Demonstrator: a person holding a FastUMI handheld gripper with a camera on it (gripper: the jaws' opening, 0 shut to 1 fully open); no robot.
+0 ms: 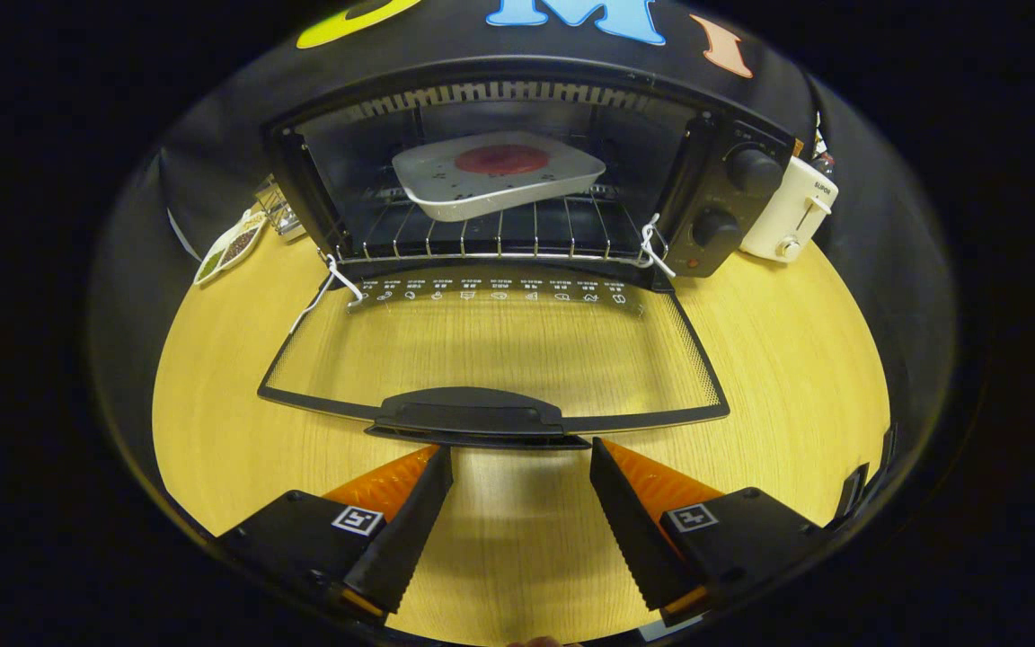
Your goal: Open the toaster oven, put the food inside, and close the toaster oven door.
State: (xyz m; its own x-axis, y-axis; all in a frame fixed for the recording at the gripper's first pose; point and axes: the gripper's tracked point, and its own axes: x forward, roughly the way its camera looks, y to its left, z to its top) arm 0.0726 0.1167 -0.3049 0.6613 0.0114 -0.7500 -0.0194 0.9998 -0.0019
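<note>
While the claw (522,449) gapes empty, the door (490,359) lies flat, handle toward it.

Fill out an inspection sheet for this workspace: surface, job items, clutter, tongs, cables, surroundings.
Surface: wooden table, light grain, bare ahead of the tongs.
Job's things: toaster oven with its glass door folded down flat onto the table; white tray holding a round red food item sits on the wire rack inside. Door handle lies just ahead of the fingertips.
Clutter: white toaster beside the oven's knobs; a divided dish of spices and a small wire basket on the other side.
Tongs: tongs open, holding nothing, fingers just short of the handle.
Cables: nothing seen.
Surroundings: black cloth wall behind the table.
</note>
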